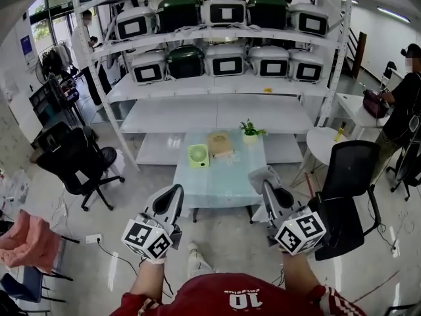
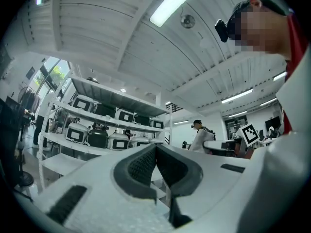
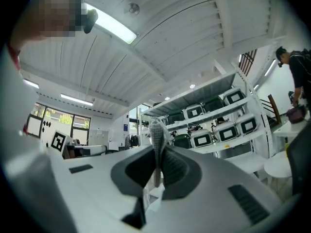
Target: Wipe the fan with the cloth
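**Inspector:** State of each gripper?

**Operator:** My right gripper point(image 1: 268, 188) is clamped on the grey cloth point(image 1: 262, 174). In the right gripper view a strip of it stands up between the jaws. My left gripper point(image 1: 175, 193) has its jaws pressed together with nothing between them.

**Inspector:** Location of the fan?

**Operator:** The small green fan point(image 1: 198, 155) stands at the far left of the bench point(image 1: 217, 184), just beside a brown box point(image 1: 220, 143) and near a potted plant point(image 1: 250, 130). Both grippers are held short of the bench, well apart from the fan.

**Inspector:** Risks noted?

**Operator:** The fan looks light and nothing steadies it. In my judgement a one-sided wipe could tip it or push it into the box. The cloth seems pinched by one fold only, so dragging it across the grille could pull it free.

**Inspector:** Limits of observation?

**Operator:** Both gripper views tilt up at the ceiling and the shelves point(image 1: 217, 114), so neither shows the fan or the bench. The head view shows the fan too small to tell whether it is running or has a cord. Part of the cloth is hidden behind my right gripper.
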Demonstrator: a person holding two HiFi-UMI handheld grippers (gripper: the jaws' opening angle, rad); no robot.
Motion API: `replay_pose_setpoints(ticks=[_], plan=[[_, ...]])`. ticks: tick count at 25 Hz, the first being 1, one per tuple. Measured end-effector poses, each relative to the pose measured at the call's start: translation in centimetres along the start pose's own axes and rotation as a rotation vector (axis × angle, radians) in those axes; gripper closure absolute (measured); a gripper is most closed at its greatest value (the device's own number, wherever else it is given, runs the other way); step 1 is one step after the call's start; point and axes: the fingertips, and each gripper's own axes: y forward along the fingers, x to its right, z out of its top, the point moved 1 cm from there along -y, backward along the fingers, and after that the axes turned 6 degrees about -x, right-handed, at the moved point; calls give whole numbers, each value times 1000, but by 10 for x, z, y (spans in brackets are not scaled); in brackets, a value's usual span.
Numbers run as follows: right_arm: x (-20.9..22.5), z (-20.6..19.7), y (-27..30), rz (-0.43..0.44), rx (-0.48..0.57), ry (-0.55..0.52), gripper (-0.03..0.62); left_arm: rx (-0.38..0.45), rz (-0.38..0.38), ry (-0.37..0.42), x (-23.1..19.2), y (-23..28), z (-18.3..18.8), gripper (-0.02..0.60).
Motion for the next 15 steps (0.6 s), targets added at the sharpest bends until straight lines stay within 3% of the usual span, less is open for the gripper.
replay_pose_setpoints(ticks=[15], plan=[[-2,-11,-12,-48,-17,-18,577,-5,-9,2,11,-9,-10,583]])
